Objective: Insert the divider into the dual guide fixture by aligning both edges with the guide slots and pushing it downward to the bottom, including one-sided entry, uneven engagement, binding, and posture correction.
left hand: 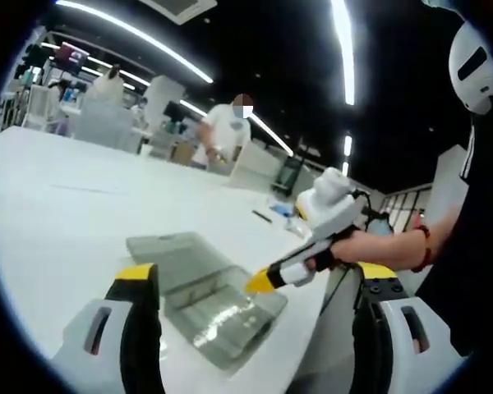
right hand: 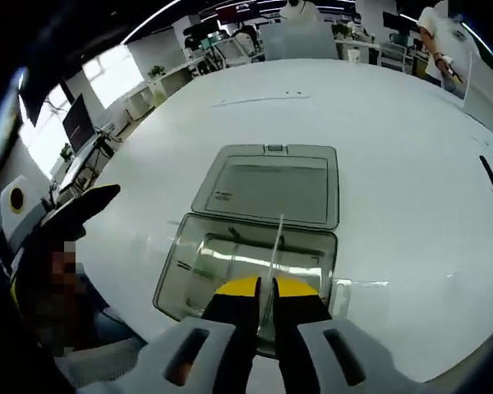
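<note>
Broad white table [right hand: 378, 107] in an open office, long ceiling light strips [left hand: 342, 49], bright windows [right hand: 115, 74] beyond.

open-plan office: desks w/ monitors [right hand: 76, 123], ceiling strip lights [left hand: 343, 49].

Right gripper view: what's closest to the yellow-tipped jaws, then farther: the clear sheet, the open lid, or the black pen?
1. Clear sheet, pinched between the jaws.
2. Open lid, lying flat beyond the box.
3. Black pen, far off to the right.
</note>
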Demonstrator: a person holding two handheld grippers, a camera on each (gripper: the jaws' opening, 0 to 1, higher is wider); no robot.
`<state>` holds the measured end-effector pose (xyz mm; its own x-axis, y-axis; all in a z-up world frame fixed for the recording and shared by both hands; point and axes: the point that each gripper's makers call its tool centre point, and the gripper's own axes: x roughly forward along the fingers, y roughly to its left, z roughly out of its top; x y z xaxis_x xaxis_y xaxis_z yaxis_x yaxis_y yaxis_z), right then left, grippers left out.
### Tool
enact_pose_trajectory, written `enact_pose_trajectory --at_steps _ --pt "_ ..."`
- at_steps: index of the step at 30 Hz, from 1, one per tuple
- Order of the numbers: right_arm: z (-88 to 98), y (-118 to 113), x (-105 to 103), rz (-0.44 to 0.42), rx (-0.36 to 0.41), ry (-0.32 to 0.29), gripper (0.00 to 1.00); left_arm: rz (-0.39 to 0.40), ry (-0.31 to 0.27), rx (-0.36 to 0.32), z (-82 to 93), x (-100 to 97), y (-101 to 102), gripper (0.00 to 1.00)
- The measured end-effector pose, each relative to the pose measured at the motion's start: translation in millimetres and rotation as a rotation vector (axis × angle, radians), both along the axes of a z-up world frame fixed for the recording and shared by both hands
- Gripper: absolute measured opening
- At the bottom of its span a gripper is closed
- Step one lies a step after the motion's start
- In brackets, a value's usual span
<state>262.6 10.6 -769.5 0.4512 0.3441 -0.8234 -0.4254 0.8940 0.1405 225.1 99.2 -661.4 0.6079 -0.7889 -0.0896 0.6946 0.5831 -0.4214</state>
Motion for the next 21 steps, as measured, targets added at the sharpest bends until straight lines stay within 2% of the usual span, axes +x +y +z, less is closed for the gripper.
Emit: enact_pose_trajectory --at_steps 21 --pt "-13.1 2 -1 0.008 -0.021 -0.005 0.00 -0.002 -0.001 0.005 -0.9 -0.7 -3 0.96"
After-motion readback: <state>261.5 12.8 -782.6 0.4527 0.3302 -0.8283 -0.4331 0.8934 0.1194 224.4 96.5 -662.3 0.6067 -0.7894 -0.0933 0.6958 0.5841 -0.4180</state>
